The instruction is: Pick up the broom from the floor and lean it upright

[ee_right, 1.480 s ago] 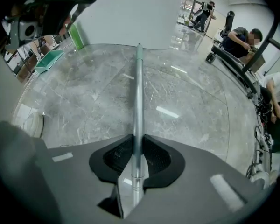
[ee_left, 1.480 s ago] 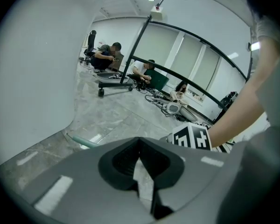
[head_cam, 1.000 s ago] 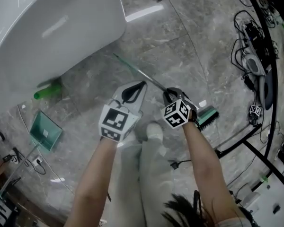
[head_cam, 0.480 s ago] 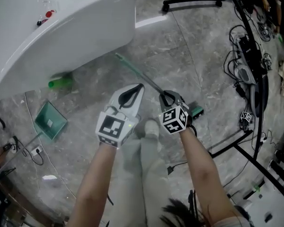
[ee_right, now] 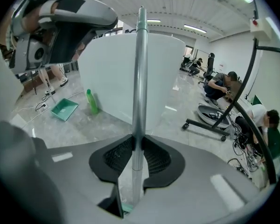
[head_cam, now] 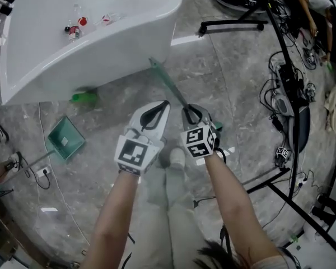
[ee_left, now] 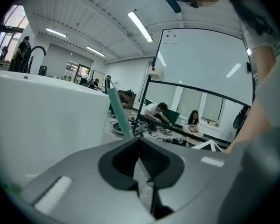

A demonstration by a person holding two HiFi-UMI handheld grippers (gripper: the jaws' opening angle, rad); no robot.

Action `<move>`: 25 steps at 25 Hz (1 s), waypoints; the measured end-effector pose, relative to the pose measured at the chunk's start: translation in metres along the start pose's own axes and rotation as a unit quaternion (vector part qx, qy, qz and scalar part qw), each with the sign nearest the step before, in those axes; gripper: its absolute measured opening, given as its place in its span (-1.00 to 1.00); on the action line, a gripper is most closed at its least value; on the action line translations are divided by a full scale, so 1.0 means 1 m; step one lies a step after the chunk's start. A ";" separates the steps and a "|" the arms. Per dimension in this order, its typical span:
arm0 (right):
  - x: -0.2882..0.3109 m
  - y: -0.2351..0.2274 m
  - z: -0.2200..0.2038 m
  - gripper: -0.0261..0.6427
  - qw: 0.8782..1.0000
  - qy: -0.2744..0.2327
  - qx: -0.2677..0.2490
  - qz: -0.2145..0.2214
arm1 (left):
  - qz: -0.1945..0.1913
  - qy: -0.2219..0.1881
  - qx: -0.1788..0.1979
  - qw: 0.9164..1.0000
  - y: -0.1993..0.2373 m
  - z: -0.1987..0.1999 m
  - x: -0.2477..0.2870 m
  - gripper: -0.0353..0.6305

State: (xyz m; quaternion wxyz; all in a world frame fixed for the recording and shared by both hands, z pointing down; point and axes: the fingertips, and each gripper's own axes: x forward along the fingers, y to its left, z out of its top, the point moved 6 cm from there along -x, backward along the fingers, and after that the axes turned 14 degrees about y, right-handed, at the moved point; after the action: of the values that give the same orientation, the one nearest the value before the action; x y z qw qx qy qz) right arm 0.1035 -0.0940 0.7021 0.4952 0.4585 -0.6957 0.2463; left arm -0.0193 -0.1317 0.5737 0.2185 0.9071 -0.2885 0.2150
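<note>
The broom has a silver handle [head_cam: 176, 93] with a green tip [head_cam: 155, 64] that points toward the white tub; its green head [head_cam: 217, 129] shows just behind my right gripper. My right gripper [head_cam: 191, 114] is shut on the handle. In the right gripper view the pole [ee_right: 140, 78] runs up between the black pads [ee_right: 155, 157]. Those jaws have just been opening slightly, and the handle stays between them. My left gripper [head_cam: 157, 109] hangs beside it on the left, shut and holding nothing [ee_left: 140, 139]. The broom's green tip [ee_left: 119, 113] rises ahead of it.
A large white bathtub [head_cam: 101, 43] fills the upper left, with a green bottle [head_cam: 84, 97] at its base and a green dustpan [head_cam: 66, 140] on the marble floor. Cables [head_cam: 285, 88] and a black wheeled stand [head_cam: 235, 24] lie to the right. My shoe [head_cam: 176, 157] is below the grippers.
Both grippers have risen together. The broom has come up with the right gripper, its head drawn in under the hand and its handle steeper toward the tub.
</note>
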 end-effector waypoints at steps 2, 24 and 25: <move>-0.003 -0.003 0.015 -0.68 1.000 -0.009 0.003 0.000 | 0.006 -0.011 0.009 1.000 0.001 0.012 -0.003 -0.90; 0.013 -0.003 0.167 -0.68 0.998 -0.010 0.054 -0.030 | 0.090 -0.066 -0.031 0.993 0.067 0.053 -0.056 -0.90; 0.015 -0.003 0.171 -0.68 0.998 -0.008 0.051 -0.029 | 0.093 -0.067 -0.034 0.993 0.071 0.051 -0.057 -0.90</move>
State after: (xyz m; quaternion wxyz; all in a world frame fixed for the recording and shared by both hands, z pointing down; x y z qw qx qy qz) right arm 0.0252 -0.2374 0.6494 0.4724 0.5053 -0.6725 0.2632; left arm -0.0915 -0.1864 0.5220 0.2088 0.8806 -0.3928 0.1631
